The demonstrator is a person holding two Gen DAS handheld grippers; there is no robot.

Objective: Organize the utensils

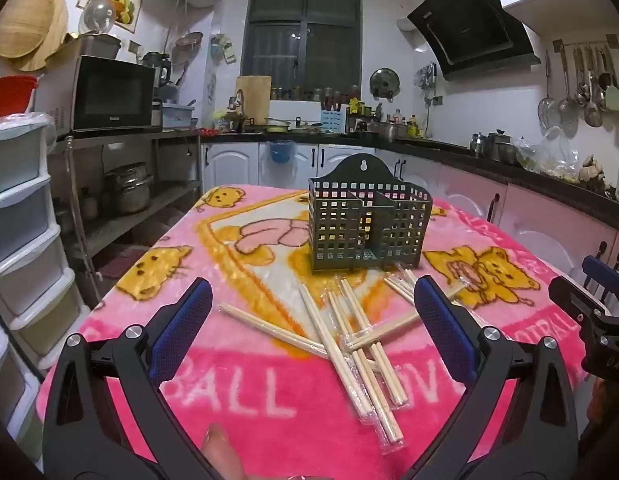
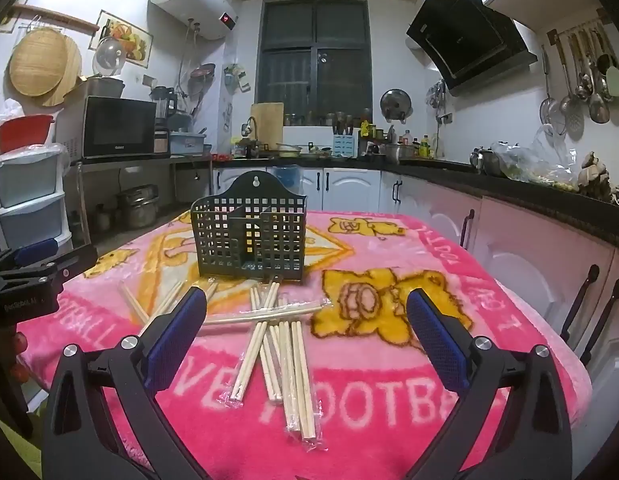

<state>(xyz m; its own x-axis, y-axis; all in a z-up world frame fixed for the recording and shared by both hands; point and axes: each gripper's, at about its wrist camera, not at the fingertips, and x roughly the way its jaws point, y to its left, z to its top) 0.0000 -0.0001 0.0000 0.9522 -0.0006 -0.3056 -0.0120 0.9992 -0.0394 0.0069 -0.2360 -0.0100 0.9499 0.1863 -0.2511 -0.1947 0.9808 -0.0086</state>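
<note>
Several pairs of wooden chopsticks [image 1: 361, 344] in clear wrappers lie crossed in a loose pile on the pink cartoon blanket [image 1: 249, 400] that covers the table. Just behind them stands a dark green perforated utensil holder [image 1: 369, 228] with dividers and nothing visible inside. My left gripper [image 1: 313, 282] hovers open over the pile's near-left side, nothing between its blue pads. In the right wrist view the chopsticks [image 2: 281, 344] lie below my open right gripper [image 2: 306, 293], with the holder [image 2: 249, 236] behind them. Each gripper shows at the edge of the other's view.
A black counter [image 2: 509, 188] with white and pink cabinets runs along the back and right. A metal shelf with a microwave [image 1: 109, 92] and plastic drawers [image 1: 17, 216] stand left of the table. A dark chair back [image 2: 589, 312] rises at the table's right edge.
</note>
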